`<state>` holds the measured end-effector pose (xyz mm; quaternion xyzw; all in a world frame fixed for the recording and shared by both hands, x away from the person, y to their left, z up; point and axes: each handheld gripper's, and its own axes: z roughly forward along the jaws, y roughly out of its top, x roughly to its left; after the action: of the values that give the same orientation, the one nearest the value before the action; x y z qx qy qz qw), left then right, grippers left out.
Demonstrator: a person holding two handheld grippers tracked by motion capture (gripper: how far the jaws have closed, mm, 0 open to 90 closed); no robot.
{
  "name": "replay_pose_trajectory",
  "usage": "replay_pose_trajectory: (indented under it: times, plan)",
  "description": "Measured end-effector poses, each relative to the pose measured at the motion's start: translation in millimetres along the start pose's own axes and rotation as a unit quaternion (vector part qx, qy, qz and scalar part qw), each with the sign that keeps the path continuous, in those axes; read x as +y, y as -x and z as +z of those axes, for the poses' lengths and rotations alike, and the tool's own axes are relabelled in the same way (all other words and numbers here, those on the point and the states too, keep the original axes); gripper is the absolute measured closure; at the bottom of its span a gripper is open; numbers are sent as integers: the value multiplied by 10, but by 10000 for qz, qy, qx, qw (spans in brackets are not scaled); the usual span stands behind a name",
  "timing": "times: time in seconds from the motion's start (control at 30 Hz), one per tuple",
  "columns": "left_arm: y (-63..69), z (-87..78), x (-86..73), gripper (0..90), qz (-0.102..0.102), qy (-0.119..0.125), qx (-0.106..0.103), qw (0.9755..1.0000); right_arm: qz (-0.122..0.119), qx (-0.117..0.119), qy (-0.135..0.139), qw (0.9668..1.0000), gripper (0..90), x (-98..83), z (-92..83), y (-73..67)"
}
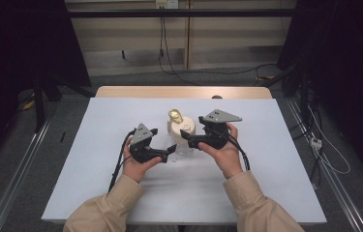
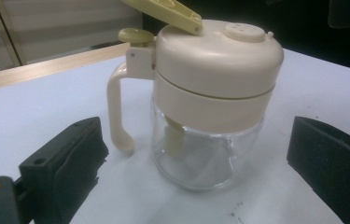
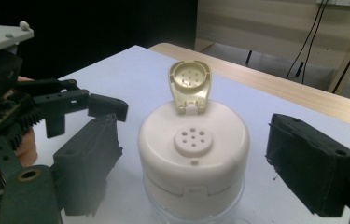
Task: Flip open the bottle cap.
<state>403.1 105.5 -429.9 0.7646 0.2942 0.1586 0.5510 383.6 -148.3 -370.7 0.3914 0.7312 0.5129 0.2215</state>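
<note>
Shaker jar [image 2: 210, 107], flip cap [image 3: 190, 84] raised, between spread left gripper [image 1: 171, 153] and right gripper [image 1: 189, 140]; grip the glass squarely.

I'm looking along my left gripper [image 2: 196, 172], and its two black jaws stand wide apart, one at each lower corner, neither touching anything. Between them, a little farther off, a shaker jar [image 2: 210, 107] stands upright on the white table [image 2: 32, 116]. Its clear glass body [image 2: 200, 158] carries a cream lid [image 2: 219, 56] with a round patch of sprinkle holes [image 2: 244, 31] on top. The yellowish flip cap [image 2: 163, 10] is hinged up. A cream handle [image 2: 116, 112] curves down the jar's left side.
</note>
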Motion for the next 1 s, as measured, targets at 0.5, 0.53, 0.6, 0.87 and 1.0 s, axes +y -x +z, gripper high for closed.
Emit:
replay_pose_trajectory:
  times: [0.5, 0.53, 0.6, 0.87, 1.0]
  plan:
    - [-87, -380, -41, 38, 37, 163, -16, 9999, -54, 48, -48, 10000, 139, -196, -171, -6]
    - [-101, -403, -49, 38, 37, 160, -9, 9999, -46, 52, -51, 10000, 138, -211, -179, -9]
    - [-123, -442, -66, 38, 20, 162, 20, 9999, -69, 33, -56, 10000, 137, -239, -195, -10]
    - [-158, -568, -101, 38, 66, 168, 16, 9998, -71, 43, -57, 9999, 134, -340, -264, -8]
    - [-167, -617, -116, 38, 111, 165, -10, 9998, -48, 20, -82, 10000, 133, -413, -318, 17]
